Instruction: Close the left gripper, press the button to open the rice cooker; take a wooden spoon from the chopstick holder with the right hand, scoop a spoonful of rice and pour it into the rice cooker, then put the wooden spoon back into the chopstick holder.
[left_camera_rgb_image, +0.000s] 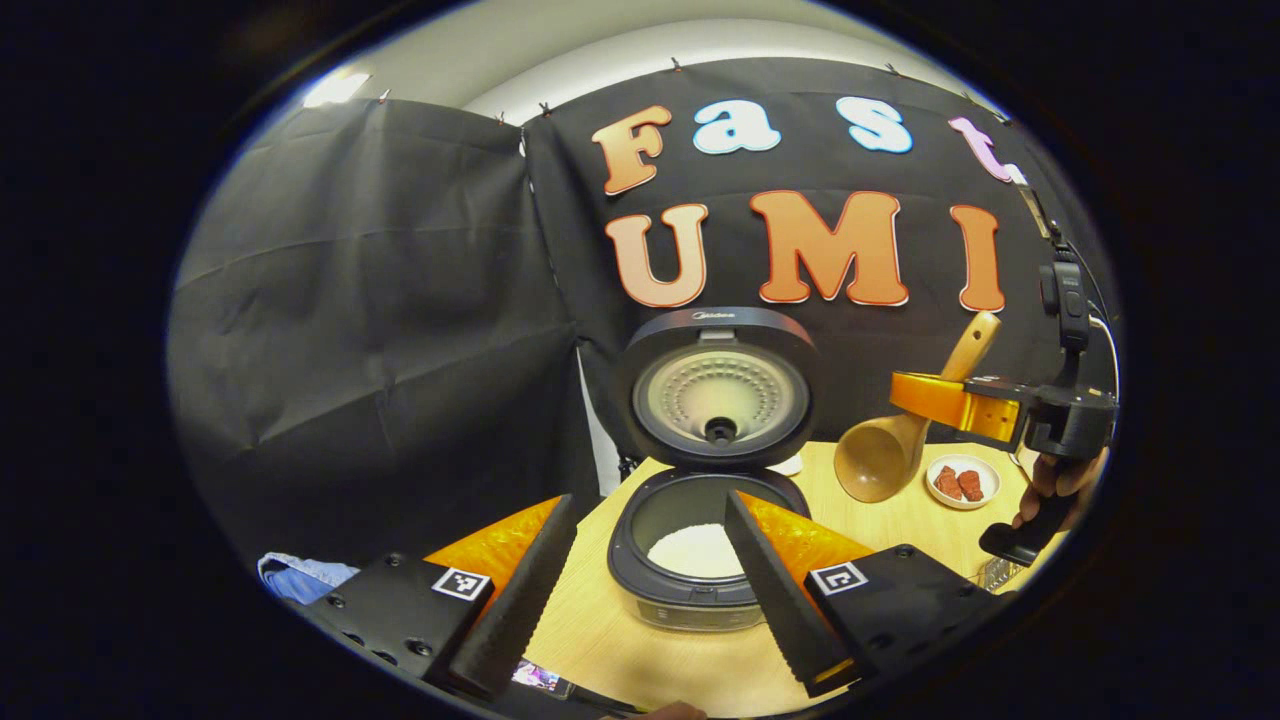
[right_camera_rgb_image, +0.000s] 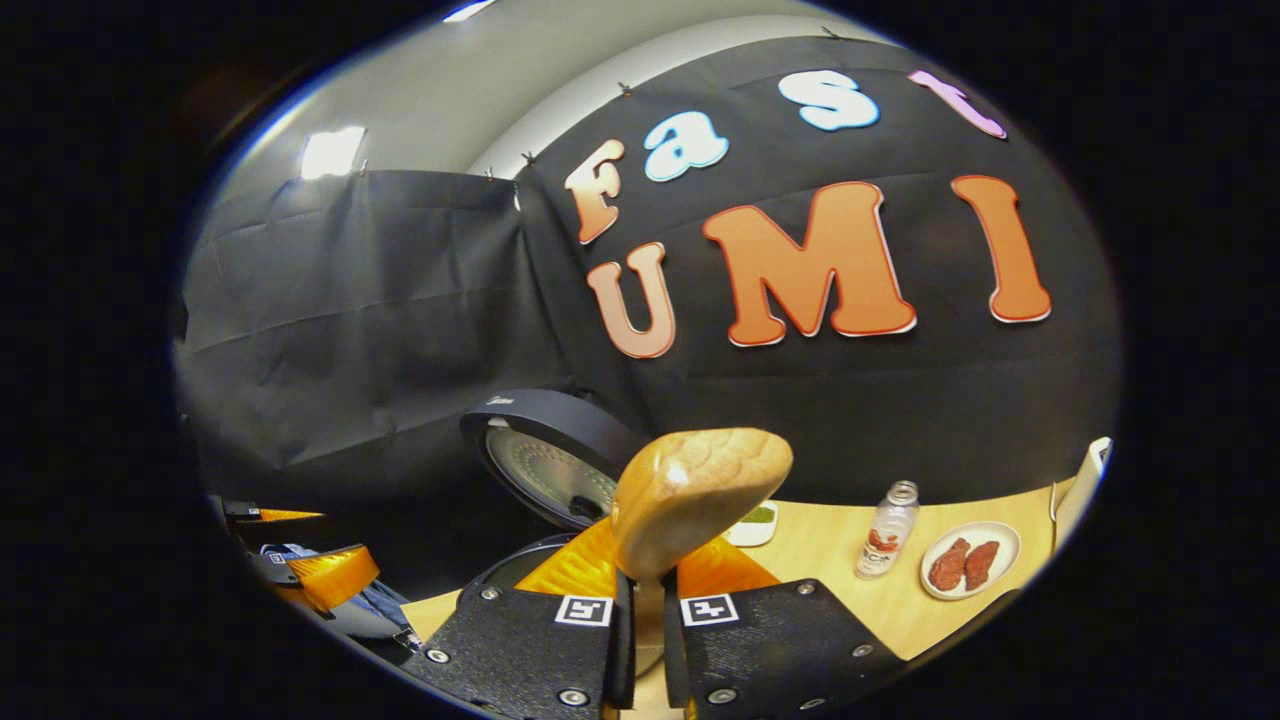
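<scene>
On the worktop (left_camera_rgb_image: 620, 640) the rice cooker (left_camera_rgb_image: 700, 560) stands open; right gripper (right_camera_rgb_image: 640, 625) jaws pinch the wooden spoon (right_camera_rgb_image: 690, 495), left gripper (left_camera_rgb_image: 640, 590) jaws spread; scooping and return remain.

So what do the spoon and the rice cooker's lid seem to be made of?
The wooden spoon looks like smooth, light wood: tan with faint grain. The rice cooker's lid seems dark matte plastic outside, with a dull metal inner plate, judging by its dimpled grey sheen.

In the left gripper view, the left gripper's fingers (left_camera_rgb_image: 770, 590) hide part of the rice cooker (left_camera_rgb_image: 700, 560) rim. In the right gripper view, the wooden spoon (right_camera_rgb_image: 695, 495) bowl covers the cooker's pot, its handle buried between the fingers.
</scene>
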